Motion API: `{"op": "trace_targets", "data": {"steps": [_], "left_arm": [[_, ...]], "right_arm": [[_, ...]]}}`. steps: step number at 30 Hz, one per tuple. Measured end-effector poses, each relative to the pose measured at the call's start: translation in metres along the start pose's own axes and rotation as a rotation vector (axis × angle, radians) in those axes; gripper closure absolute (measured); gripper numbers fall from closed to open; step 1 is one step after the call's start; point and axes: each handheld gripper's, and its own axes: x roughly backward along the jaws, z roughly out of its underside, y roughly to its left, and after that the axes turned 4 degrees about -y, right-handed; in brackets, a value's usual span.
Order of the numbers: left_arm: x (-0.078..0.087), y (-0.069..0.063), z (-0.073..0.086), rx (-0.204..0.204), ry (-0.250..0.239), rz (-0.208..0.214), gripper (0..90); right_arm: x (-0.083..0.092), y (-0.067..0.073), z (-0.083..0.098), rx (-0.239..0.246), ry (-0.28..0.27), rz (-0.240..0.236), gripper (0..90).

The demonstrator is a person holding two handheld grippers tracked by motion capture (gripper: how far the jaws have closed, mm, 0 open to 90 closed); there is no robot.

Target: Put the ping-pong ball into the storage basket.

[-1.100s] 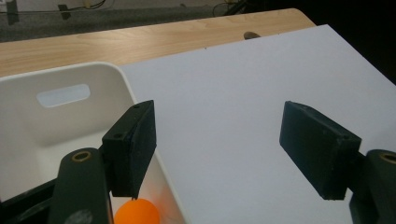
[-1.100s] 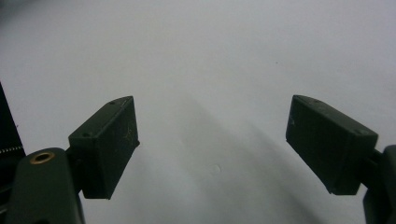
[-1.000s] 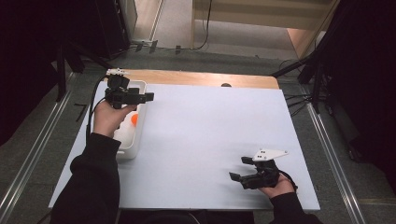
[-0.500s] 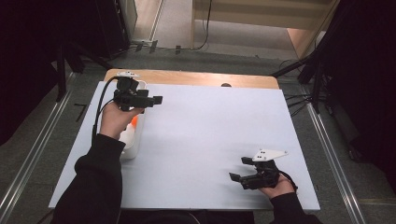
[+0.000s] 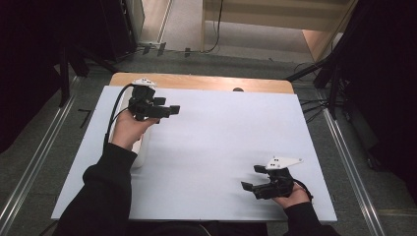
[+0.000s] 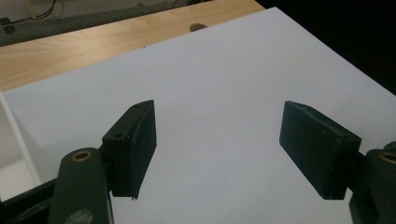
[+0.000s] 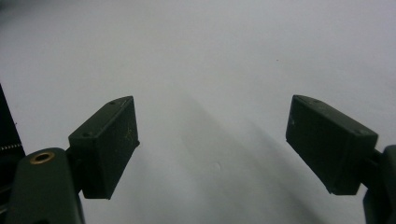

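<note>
White tray by left forearm — long, rimmed; left gripper and right gripper both spread, empty.

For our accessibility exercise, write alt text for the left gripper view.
The left gripper holds its two black jaws open and empty above a white sheet on the table. A strip of bare wooden tabletop runs beyond the sheet's far edge.

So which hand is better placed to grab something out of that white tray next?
Probably the left. The left gripper hangs open and empty right beside the white tray at the table's left edge, while the right gripper, also open, rests at the near right corner, far across the sheet.
</note>
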Motion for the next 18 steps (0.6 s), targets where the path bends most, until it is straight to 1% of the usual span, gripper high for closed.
{"op": "trace_targets", "data": {"steps": [5, 8, 10, 12, 15, 17, 18], "left_arm": [[-0.005, -0.01, 0.001, -0.027, 0.02, 0.021, 27.8], [-0.009, -0.014, 0.003, -0.028, 0.019, 0.033, 27.8], [-0.011, -0.016, 0.006, -0.016, 0.007, 0.046, 27.9], [-0.013, -0.019, 0.007, -0.025, 0.016, 0.054, 27.8], [-0.014, -0.022, 0.009, -0.044, 0.012, 0.064, 27.8], [-0.015, -0.024, 0.009, -0.043, 0.012, 0.069, 27.8], [-0.014, -0.024, 0.01, -0.05, 0.016, 0.072, 27.8]], "right_arm": [[0.001, 0.0, 0.0, -0.002, 0.002, 0.003, 15.5], [0.0, 0.001, 0.001, -0.003, -0.001, 0.004, 15.5], [0.0, 0.001, 0.001, -0.003, -0.001, 0.004, 15.5], [0.001, 0.001, 0.001, -0.004, -0.003, 0.003, 15.5], [0.001, 0.0, 0.001, -0.005, -0.001, 0.005, 15.5], [0.001, 0.0, 0.002, -0.008, 0.001, 0.004, 15.5], [0.001, 0.0, 0.002, -0.007, 0.002, 0.005, 15.5]]}}
